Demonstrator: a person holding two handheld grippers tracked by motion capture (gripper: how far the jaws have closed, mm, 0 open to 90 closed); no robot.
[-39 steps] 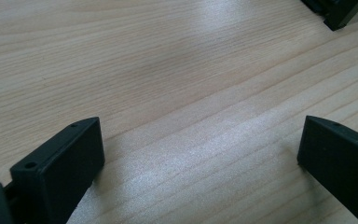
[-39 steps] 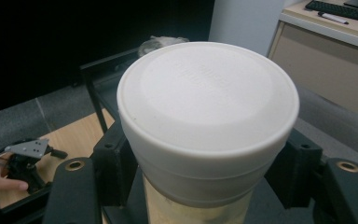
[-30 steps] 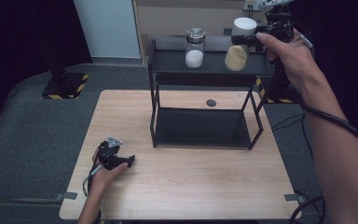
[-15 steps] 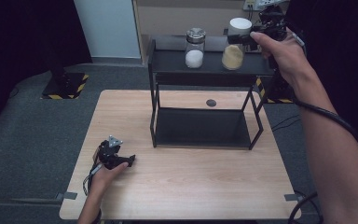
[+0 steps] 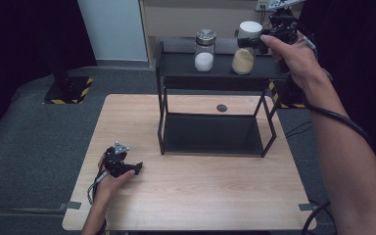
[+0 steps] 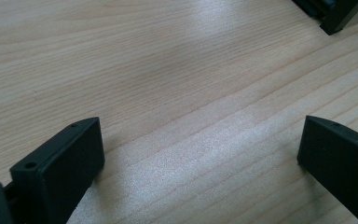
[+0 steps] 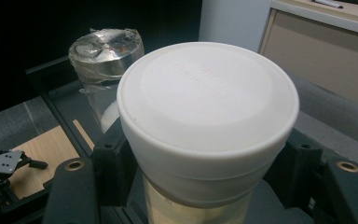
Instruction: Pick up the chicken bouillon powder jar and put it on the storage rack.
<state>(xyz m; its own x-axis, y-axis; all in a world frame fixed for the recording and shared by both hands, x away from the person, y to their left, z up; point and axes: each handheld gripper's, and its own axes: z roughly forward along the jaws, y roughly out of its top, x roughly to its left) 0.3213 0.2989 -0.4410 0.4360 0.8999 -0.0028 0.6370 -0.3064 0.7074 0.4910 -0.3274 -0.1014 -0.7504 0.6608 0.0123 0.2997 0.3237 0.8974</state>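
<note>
Our left gripper (image 5: 138, 169) rests with jaws spread wide on the pale, fine-grained wooden table (image 5: 200, 196). Far ahead, our right gripper (image 5: 247, 43) clamps the round, smooth white-lidded glass jar of tan powder (image 5: 245, 49) on the black metal shelf (image 5: 215, 73). Just beside it stands the steel-lidded glass jar of white powder (image 5: 204, 50); grey carpet (image 5: 39, 127) surrounds the table.

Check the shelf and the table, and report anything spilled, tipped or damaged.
Nothing stands out. Both jars stand upright on the shelf; the right claw grips the white-lidded jar under its lid. No spill shows on the table.
</note>
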